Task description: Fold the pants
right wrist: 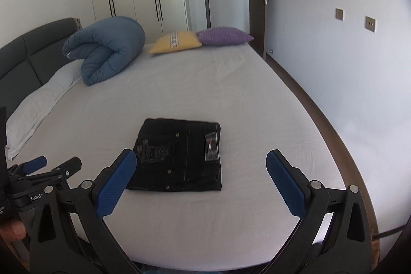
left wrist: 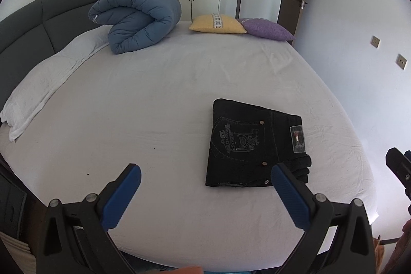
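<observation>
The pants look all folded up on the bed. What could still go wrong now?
1. The folded pants have loose layers bunched at one corner; a bump might undo the fold.
2. The left hand-held gripper hovers with one open blue finger over the pants' near edge, so it could snag them.
3. The right hand-held gripper, also open, is just as near.

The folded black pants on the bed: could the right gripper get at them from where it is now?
Probably yes. The right gripper is open and empty, the pants lie just beyond its fingertips, and only bare sheet surrounds them.
</observation>
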Motion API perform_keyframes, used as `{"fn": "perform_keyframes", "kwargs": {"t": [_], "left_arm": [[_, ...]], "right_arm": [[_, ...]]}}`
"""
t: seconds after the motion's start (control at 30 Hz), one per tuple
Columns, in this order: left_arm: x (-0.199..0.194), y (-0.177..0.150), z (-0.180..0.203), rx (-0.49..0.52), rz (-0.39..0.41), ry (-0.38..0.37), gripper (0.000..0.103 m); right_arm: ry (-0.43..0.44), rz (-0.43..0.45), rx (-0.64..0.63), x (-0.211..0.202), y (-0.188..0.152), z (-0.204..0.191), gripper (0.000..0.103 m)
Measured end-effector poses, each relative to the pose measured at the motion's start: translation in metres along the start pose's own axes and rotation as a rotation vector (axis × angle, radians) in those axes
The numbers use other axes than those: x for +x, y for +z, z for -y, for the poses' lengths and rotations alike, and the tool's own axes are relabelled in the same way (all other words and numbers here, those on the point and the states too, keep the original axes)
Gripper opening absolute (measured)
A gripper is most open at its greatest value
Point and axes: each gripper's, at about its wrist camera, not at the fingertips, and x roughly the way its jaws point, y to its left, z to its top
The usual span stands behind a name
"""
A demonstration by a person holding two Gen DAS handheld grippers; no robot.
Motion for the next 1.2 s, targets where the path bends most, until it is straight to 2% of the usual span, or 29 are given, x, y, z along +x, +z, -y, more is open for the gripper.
{"fn": "perform_keyframes", "kwargs": {"t": [0.13, 0.27, 0.67, 1.2], "left_arm": [[0.001, -0.004, 0.001, 0.01, -0.011, 0.001, 0.103], [0.004, -0.006, 0.0, 0.015, -0.014, 0.01, 0.103], [0.007, -0.009, 0.0, 0.027, -0.017, 0.025, 0.103], [0.011, -0.012, -0.002, 0.031, -0.027, 0.026, 0.103]], "right_arm": [[-0.019, -0.043, 0.013, 0.017, -0.012, -0.001, 0.103], [-0.024, -0.039, 0.003, 0.027, -0.013, -0.004, 0.103], [-0.031, -0.046, -0.011, 0.008, -0.001, -0.007, 0.103], [-0.028, -0.074, -0.016, 0.021, -0.005, -0.007, 0.103]]}}
